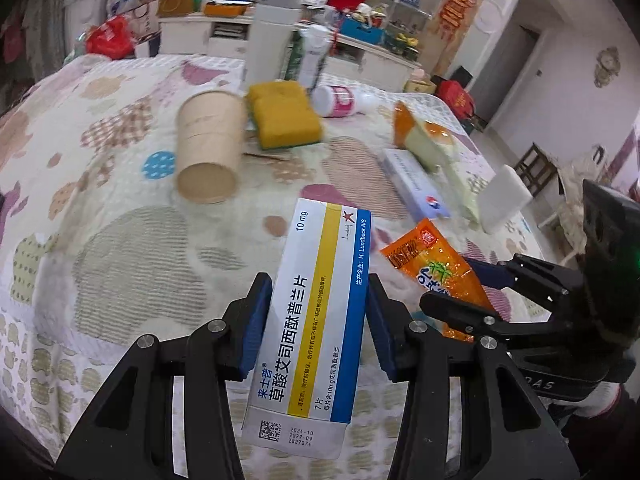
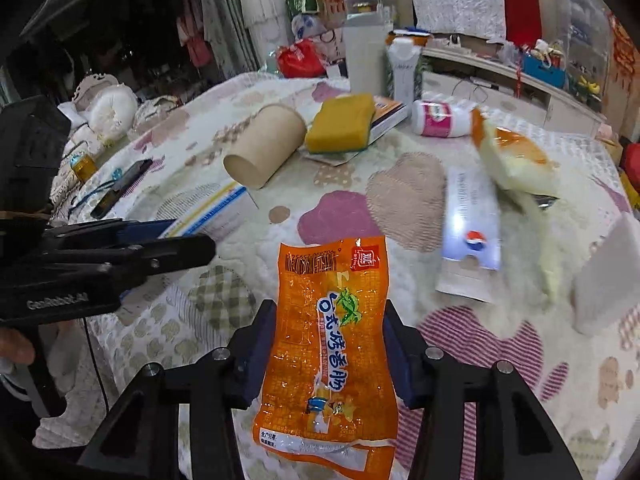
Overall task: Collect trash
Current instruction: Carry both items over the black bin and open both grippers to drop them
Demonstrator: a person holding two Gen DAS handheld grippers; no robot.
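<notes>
Left gripper (image 1: 318, 316) clenched a pill box (image 1: 316, 320); right gripper (image 2: 330, 350) pinched an orange wrapper (image 2: 330, 344). Thin, slick wrapper could slip out; grippers close together, might bump.

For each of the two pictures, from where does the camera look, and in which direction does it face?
Left wrist: sits behind the left gripper, facing down over the patterned bedspread; its jaws grip a white, blue and yellow medicine box; the right gripper shows at right.
Right wrist: sits behind the right gripper, facing likewise; its jaws grip an orange plastic snack wrapper; the left gripper shows at left.
Shared: brown paper cup, yellow sponge.
</notes>
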